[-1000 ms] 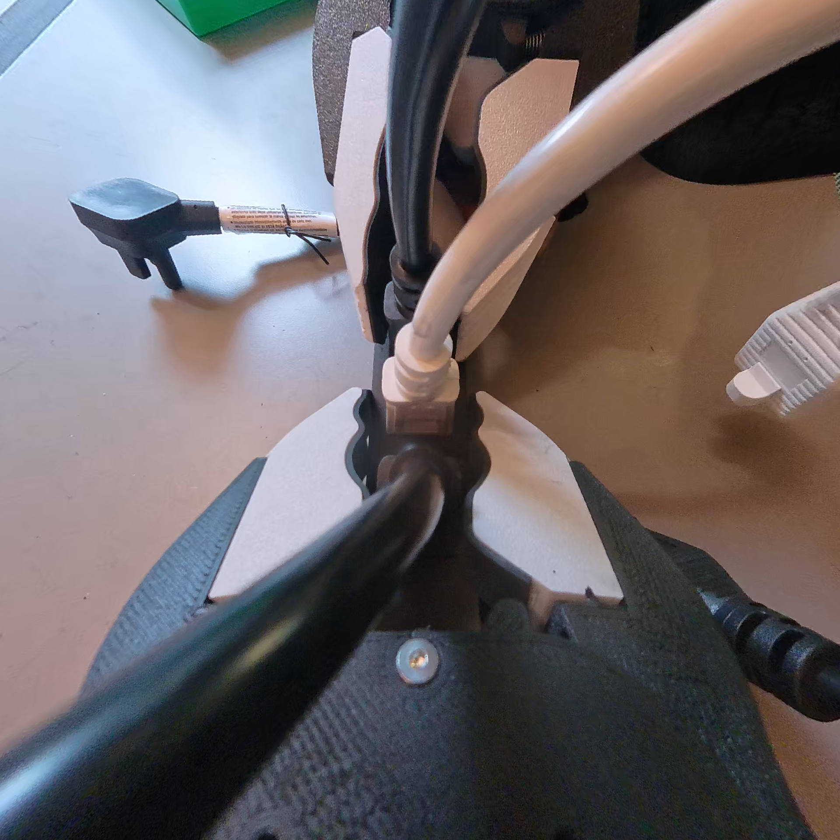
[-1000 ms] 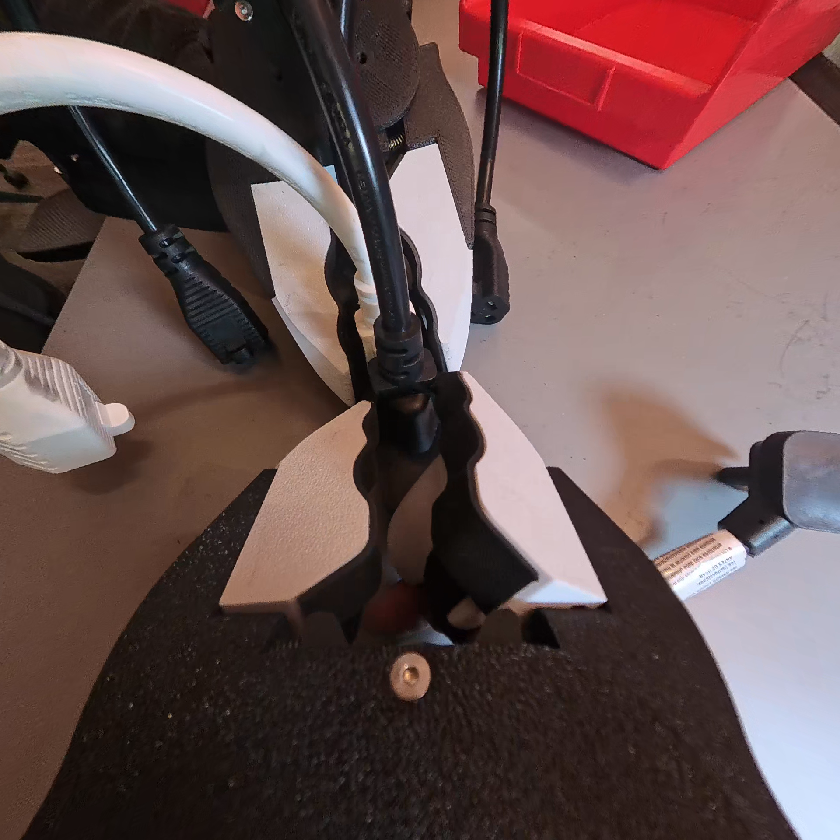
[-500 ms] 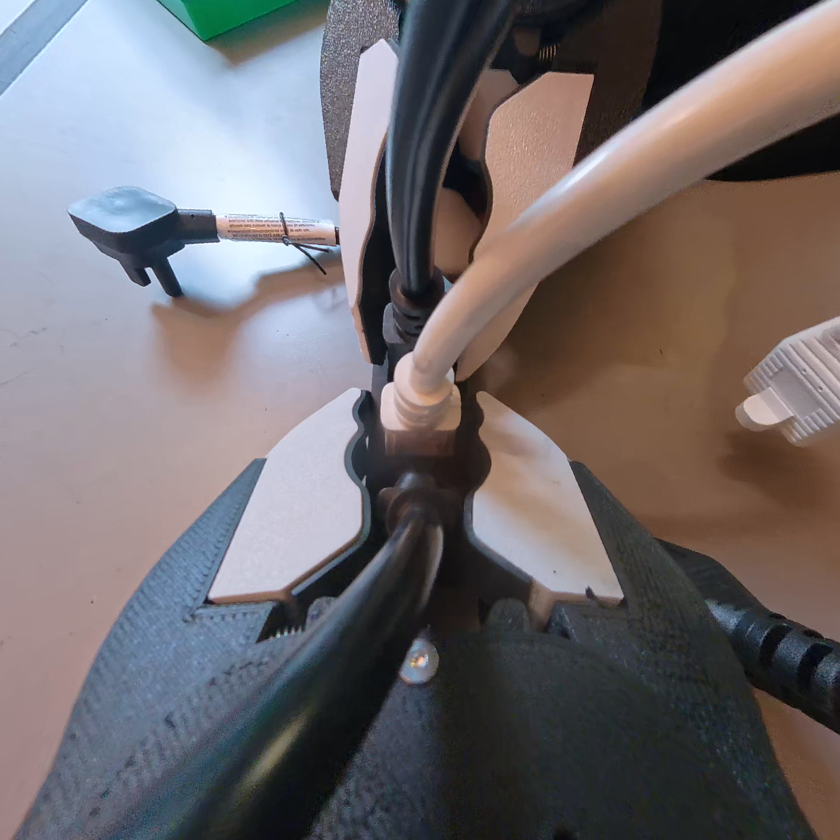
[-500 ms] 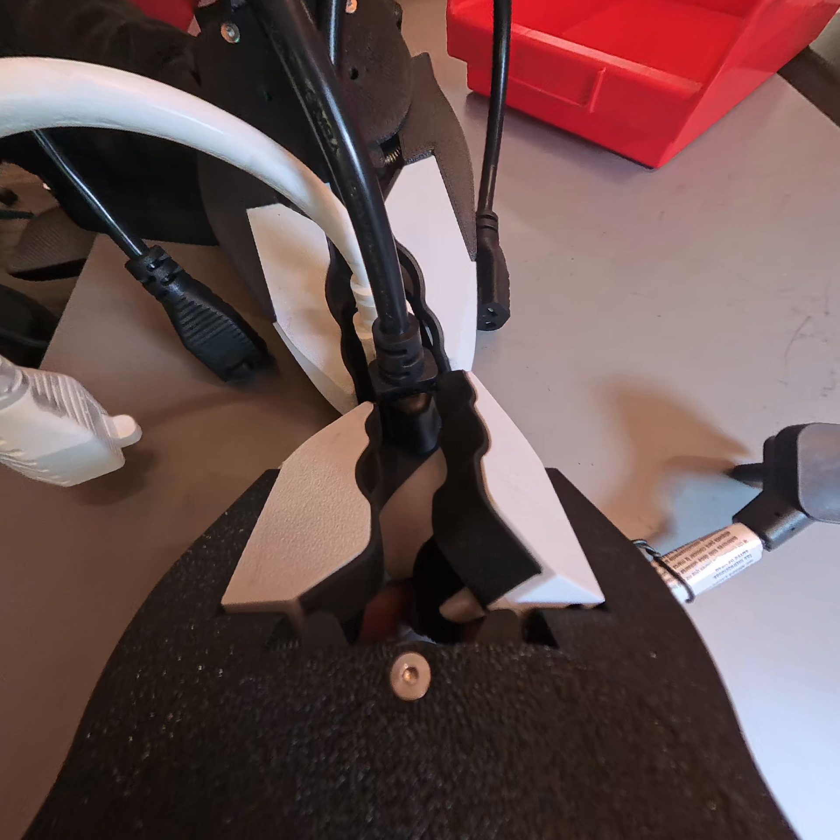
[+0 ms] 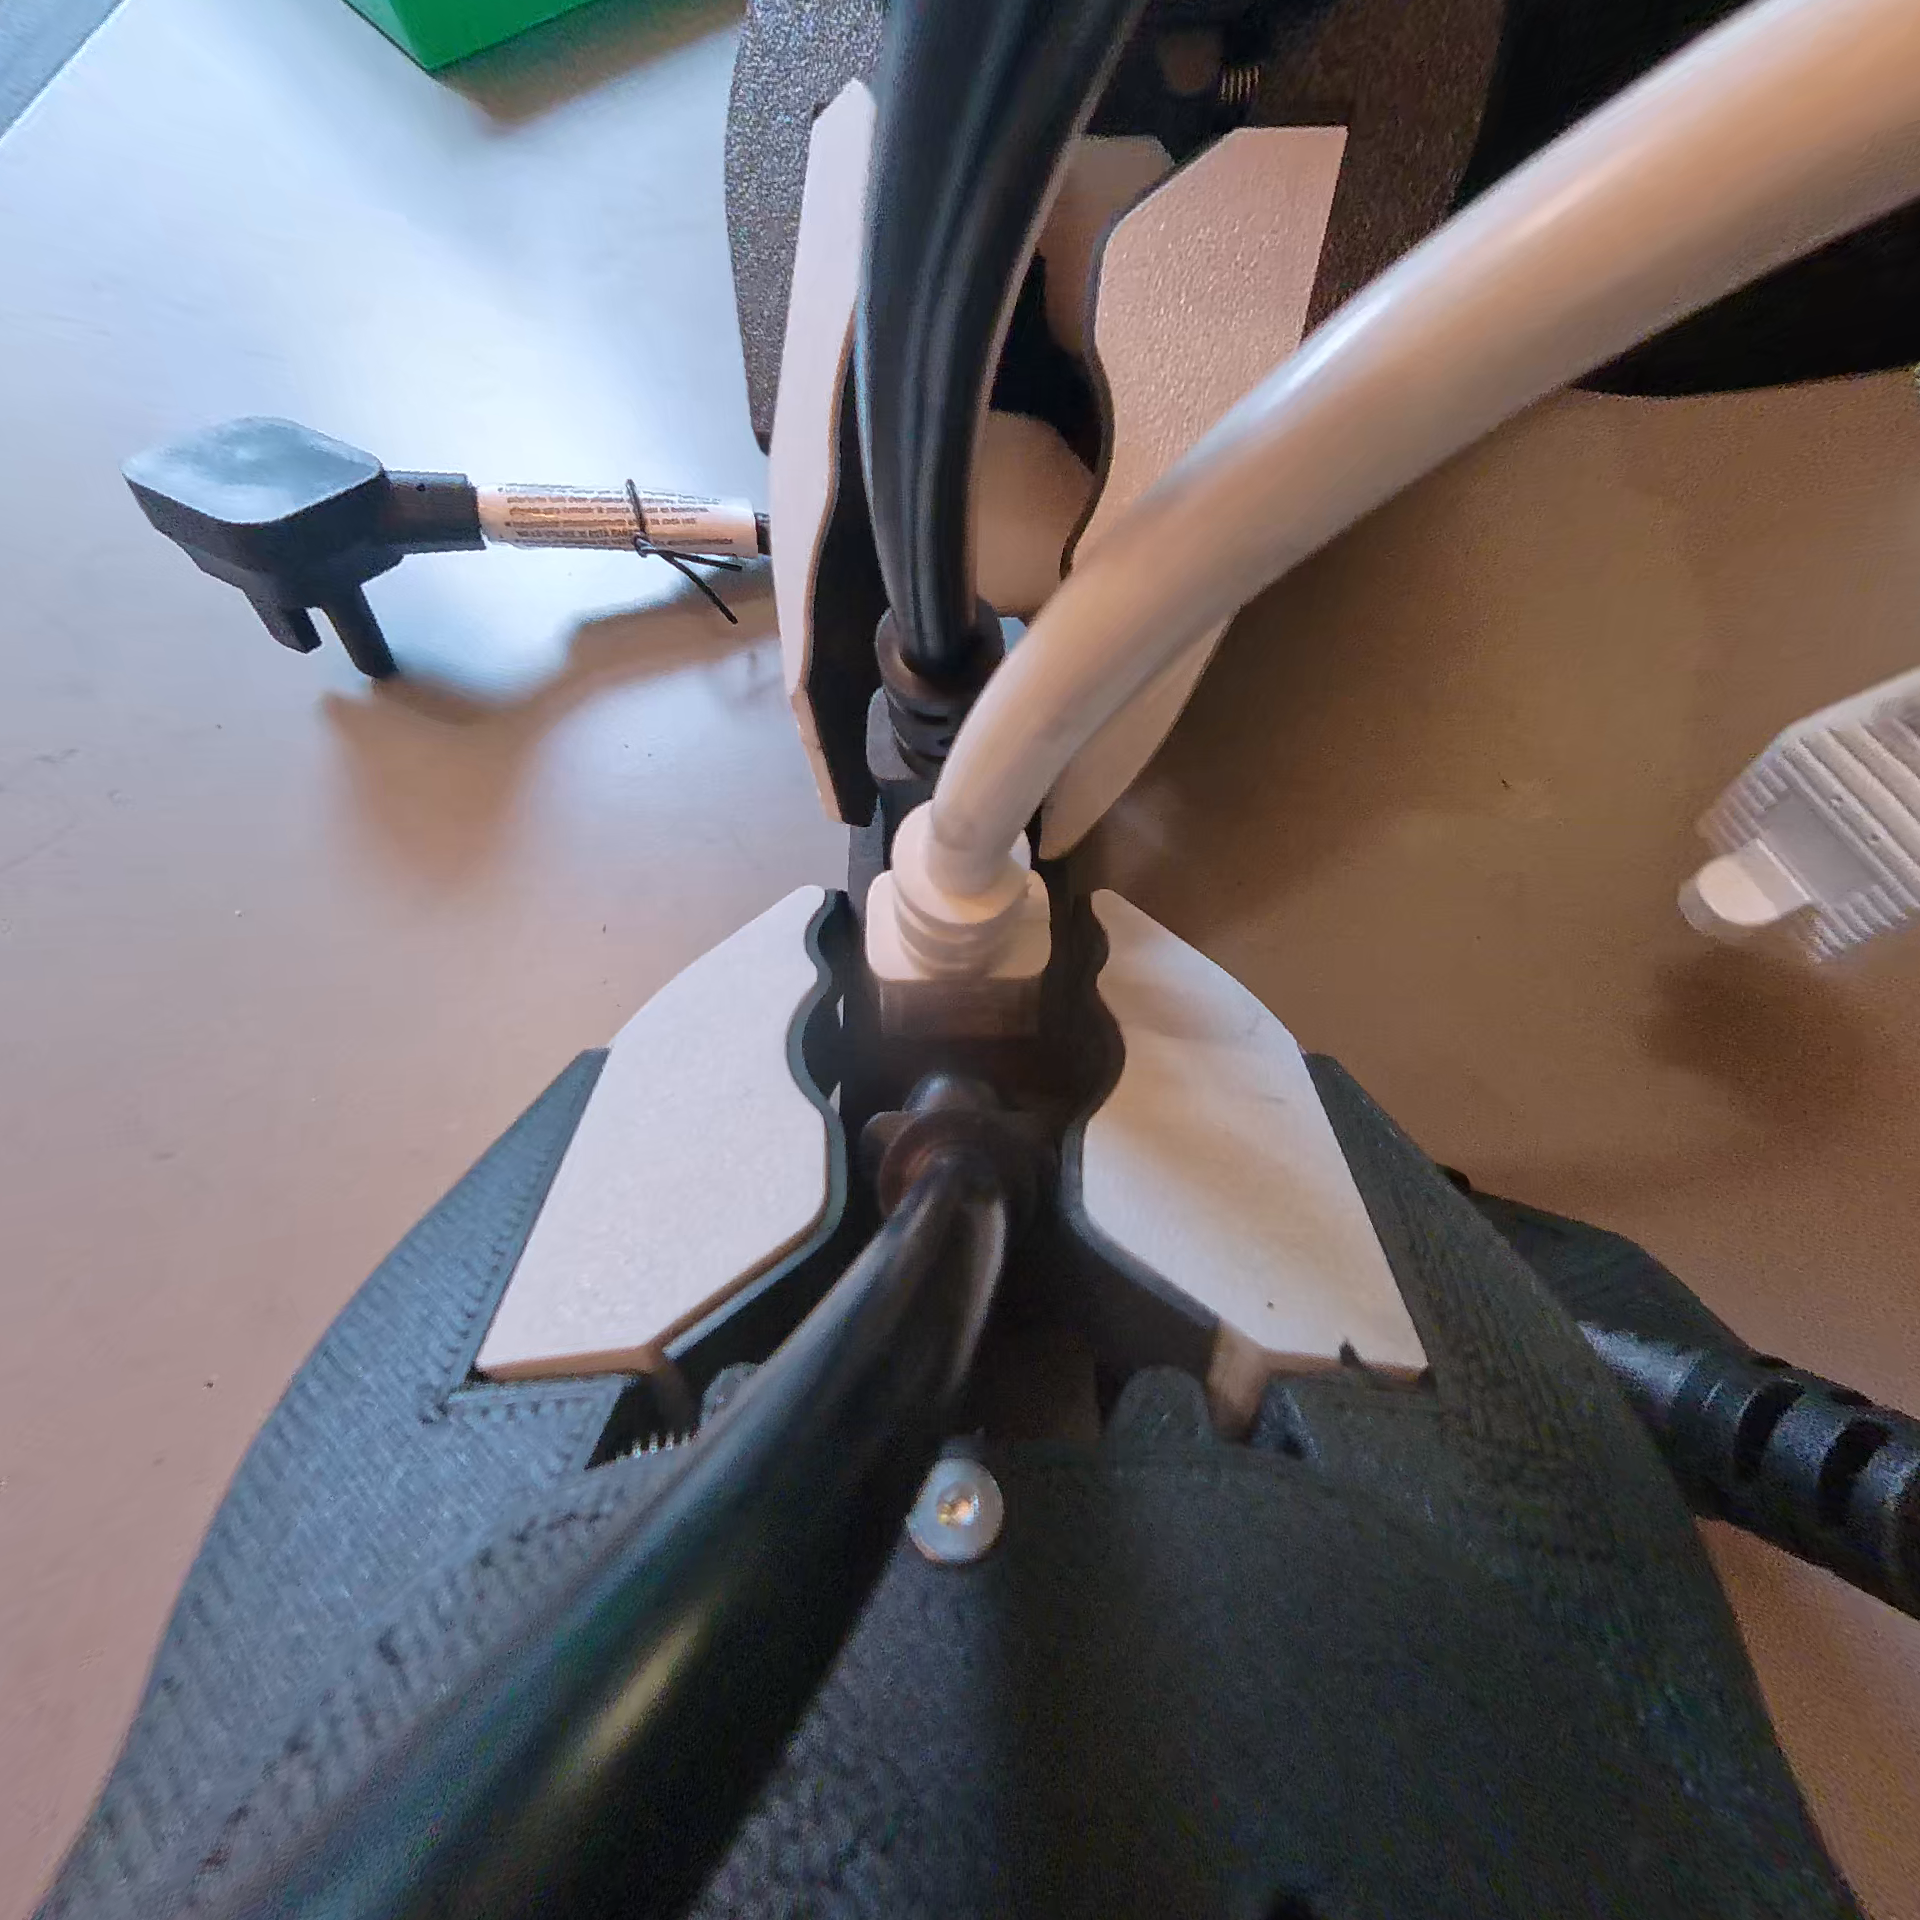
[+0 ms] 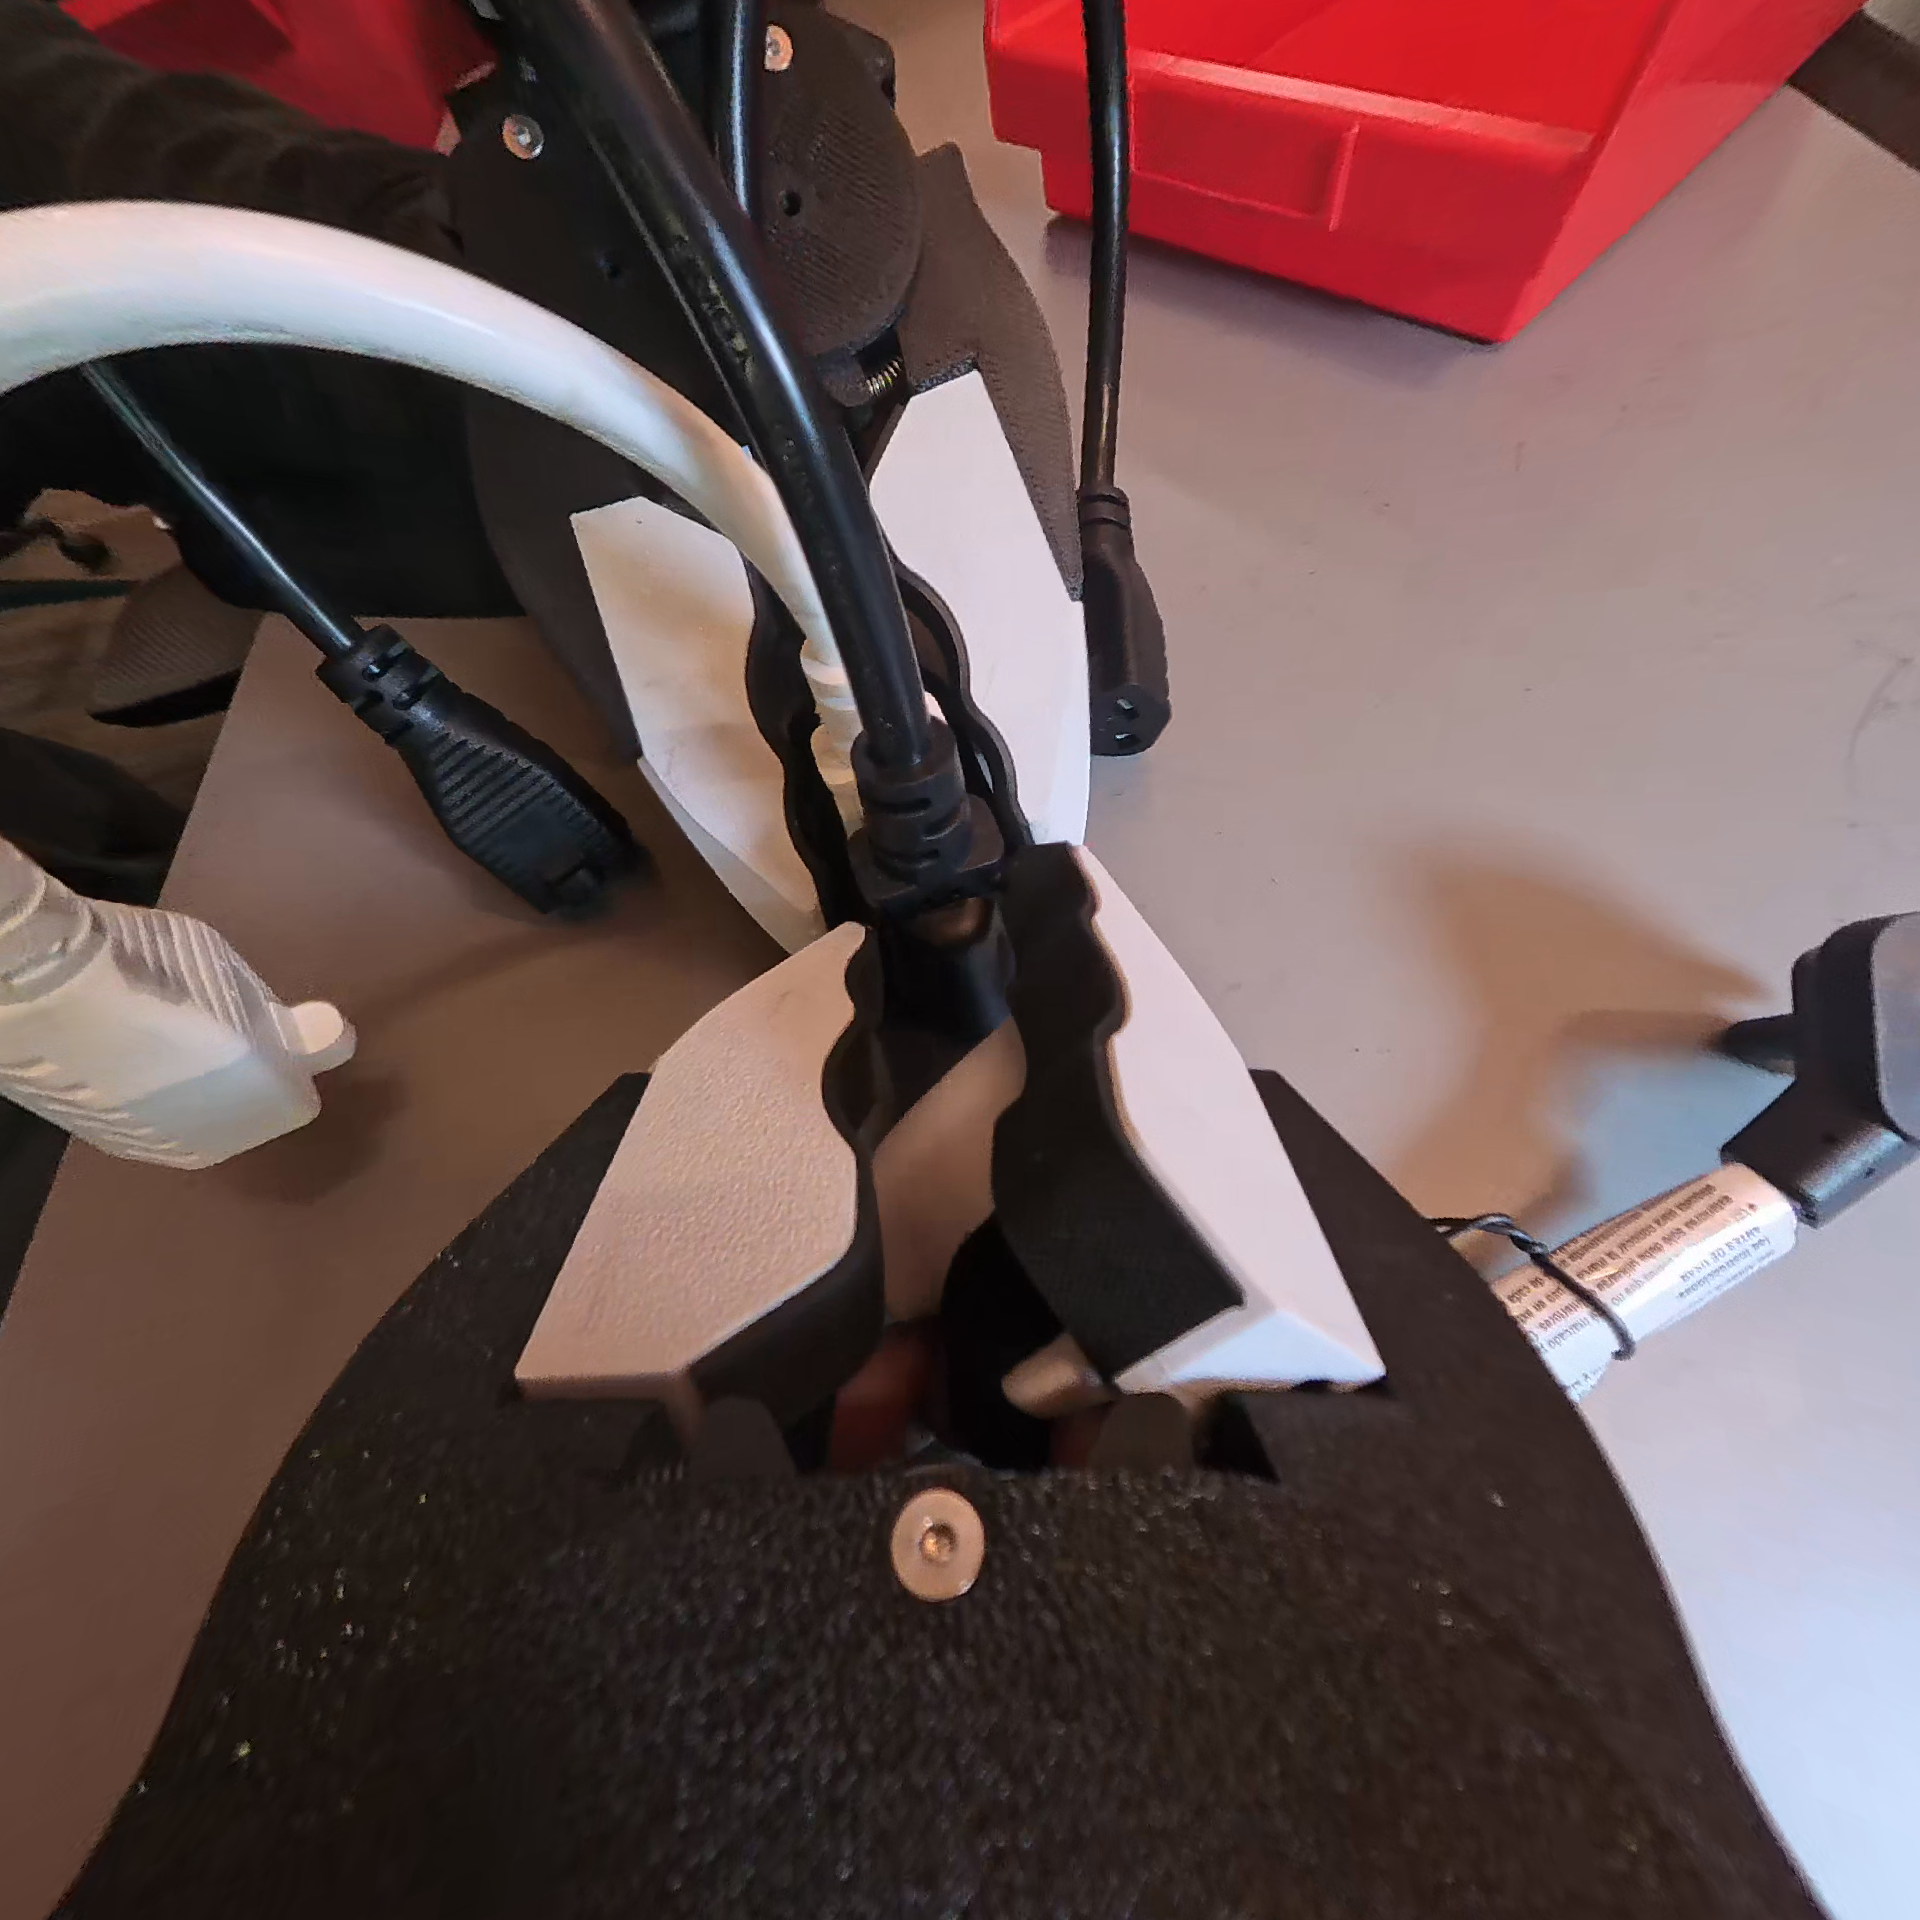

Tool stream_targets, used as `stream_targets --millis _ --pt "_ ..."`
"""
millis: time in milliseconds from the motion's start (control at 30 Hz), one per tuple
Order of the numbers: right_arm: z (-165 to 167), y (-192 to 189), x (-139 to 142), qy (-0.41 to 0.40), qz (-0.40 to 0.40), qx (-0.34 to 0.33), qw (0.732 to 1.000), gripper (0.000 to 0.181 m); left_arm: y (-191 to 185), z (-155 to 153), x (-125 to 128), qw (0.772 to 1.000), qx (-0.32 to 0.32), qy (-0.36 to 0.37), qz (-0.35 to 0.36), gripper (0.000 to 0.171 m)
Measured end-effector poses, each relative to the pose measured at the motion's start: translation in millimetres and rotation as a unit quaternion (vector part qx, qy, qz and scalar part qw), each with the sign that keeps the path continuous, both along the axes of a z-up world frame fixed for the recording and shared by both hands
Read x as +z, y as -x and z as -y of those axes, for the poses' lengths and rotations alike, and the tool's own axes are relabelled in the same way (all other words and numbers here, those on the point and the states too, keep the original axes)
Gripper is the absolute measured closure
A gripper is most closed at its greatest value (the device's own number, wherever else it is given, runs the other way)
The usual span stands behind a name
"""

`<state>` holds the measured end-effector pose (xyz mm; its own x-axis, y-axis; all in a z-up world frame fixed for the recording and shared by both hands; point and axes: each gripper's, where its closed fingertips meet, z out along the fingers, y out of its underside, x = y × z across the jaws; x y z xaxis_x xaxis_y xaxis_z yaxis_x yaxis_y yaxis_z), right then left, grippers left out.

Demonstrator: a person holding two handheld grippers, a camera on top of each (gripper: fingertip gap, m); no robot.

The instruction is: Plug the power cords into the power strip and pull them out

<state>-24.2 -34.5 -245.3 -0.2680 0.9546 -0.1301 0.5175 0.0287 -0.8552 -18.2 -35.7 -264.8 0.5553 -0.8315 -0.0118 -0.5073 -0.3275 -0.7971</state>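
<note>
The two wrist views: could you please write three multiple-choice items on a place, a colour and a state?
1. Where is the red bin in the right wrist view? A) upper right B) lower left C) centre
2. What colour is the box at the left wrist view's top edge? A) blue B) green C) yellow
3. How are the right gripper's jaws? A) wide open, empty B) shut on the black plug C) out of view
Answers: A, it fills the upper right corner; B, its visible corner is green; B, both jaws press the plug's body.

The left gripper (image 5: 956,997) is held at frame centre, jaws clamped. The right gripper (image 6: 935,935) is likewise closed, tip to tip with it.
</note>
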Motion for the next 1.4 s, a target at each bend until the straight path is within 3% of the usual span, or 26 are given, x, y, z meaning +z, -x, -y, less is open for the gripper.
stream_targets --millis 833,1133,1300,1400 --pt "-0.1 0.1 15.2 0.069 -0.041 -0.027 0.996 0.159 1.6 -2.0 4.2 1.0 0.011 0.0 0.018 0.13" --pt "-4.8 -4.2 9.1 -0.033 -0.003 -0.031 0.999 0.15 5.5 -3.1 0.3 0.999 0.034 -0.01 -0.006 0.128" --pt "-13.6 -5.9 8.1 -0.026 0.024 -0.058 0.998 0.152 8.1 -8.4 0.0 0.999 0.032 -0.008 -0.006 0.128" --pt "-41.9 -14.8 18.9 -0.018 0.002 -0.114 0.993 0.16 23.0 -13.4 0.2 0.999 0.047 0.003 0.002 0.129"
